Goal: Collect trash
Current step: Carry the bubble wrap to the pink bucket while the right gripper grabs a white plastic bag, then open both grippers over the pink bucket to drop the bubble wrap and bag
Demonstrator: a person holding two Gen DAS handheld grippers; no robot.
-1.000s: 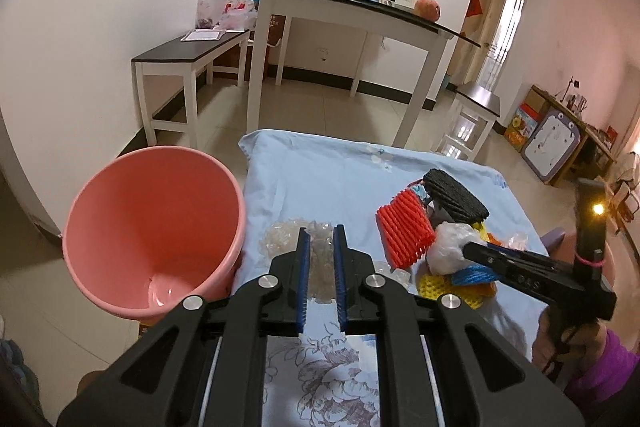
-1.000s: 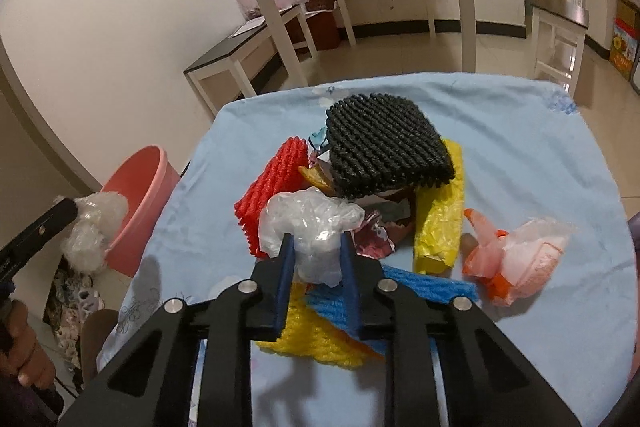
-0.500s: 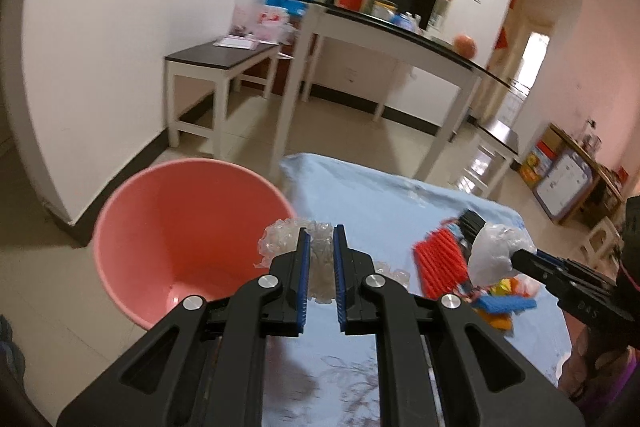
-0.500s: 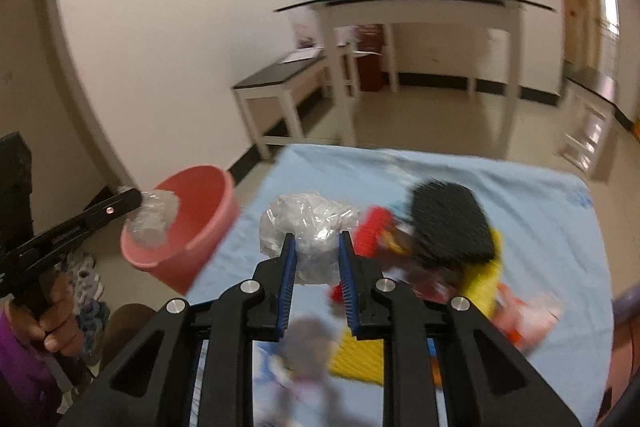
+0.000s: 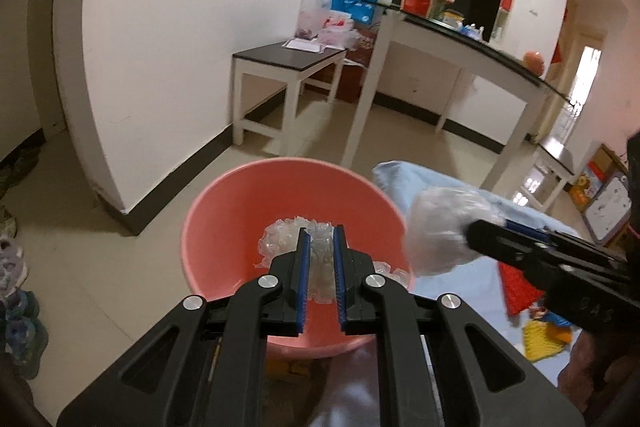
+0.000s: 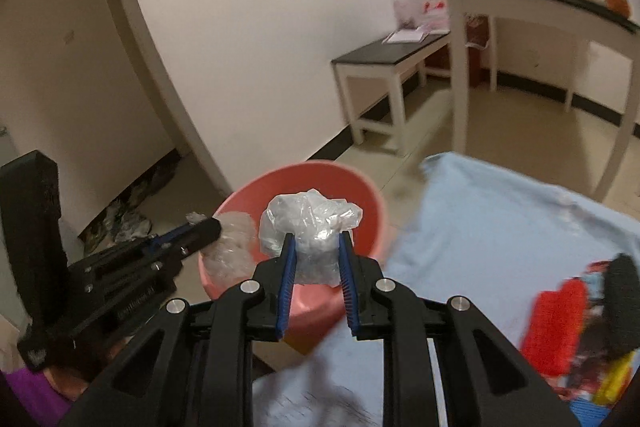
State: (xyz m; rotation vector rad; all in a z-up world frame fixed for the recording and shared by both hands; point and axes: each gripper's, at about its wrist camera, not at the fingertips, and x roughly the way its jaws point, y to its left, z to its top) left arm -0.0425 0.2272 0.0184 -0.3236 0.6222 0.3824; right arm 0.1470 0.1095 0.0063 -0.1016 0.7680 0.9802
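A pink bucket (image 5: 224,211) (image 6: 360,187) stands on the floor at the left edge of the blue-clothed table (image 5: 472,279) (image 6: 500,227). My left gripper (image 5: 320,239) (image 6: 214,227) is shut on a wad of clear bubble wrap (image 5: 280,239) (image 6: 236,239) and hangs over the bucket's mouth. Beside it, my right gripper (image 6: 316,243) (image 5: 468,231) is shut on a crumpled clear plastic bag (image 6: 308,223) (image 5: 444,231), above the bucket's right rim. Other trash remains on the cloth: red foam netting (image 6: 556,327) (image 5: 520,283), a black net piece (image 6: 624,291), yellow foam (image 5: 540,339).
A low dark-topped bench (image 5: 288,59) and a tall white table (image 5: 460,39) stand against the far wall. Shoes (image 5: 16,299) lie on the floor at the left. A person's hand in a purple sleeve (image 6: 40,387) holds the left gripper.
Both grippers swung left from over the table to the bucket, each keeping its load. The bucket now lies right under the left gripper; the trash pile slid to the right edge.
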